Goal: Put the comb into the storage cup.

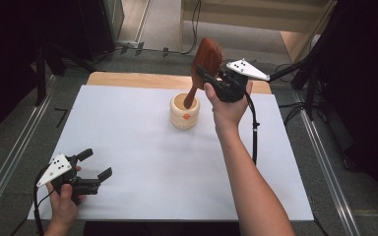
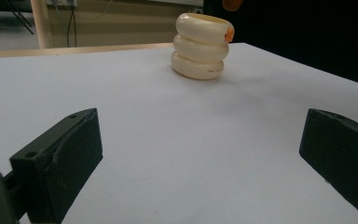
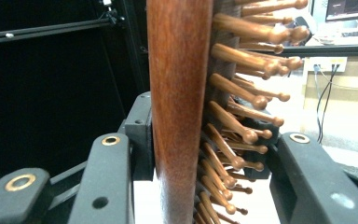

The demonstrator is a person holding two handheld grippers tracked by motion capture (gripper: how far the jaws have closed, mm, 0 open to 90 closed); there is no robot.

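1. Hairbrush (image 1: pixel 205 59) stands handle-down in the cup (image 1: pixel 184 112), past table-centre toward 12 o'clock.
2. Left gripper (image 1: pixel 97 168), at 7 o'clock, rests with jaws spread and empty.
3. Right gripper (image 1: pixel 211 76) clamps the brush head, probably to steady it upright.

Item count: one wooden hairbrush (image 1: pixel 205 61), its handle end inside one cream ribbed holder (image 1: pixel 185 111) formed of three stacked rings. Two tongs: one (image 1: pixel 209 78) beside the holder, one (image 1: pixel 96 164) well apart from it.
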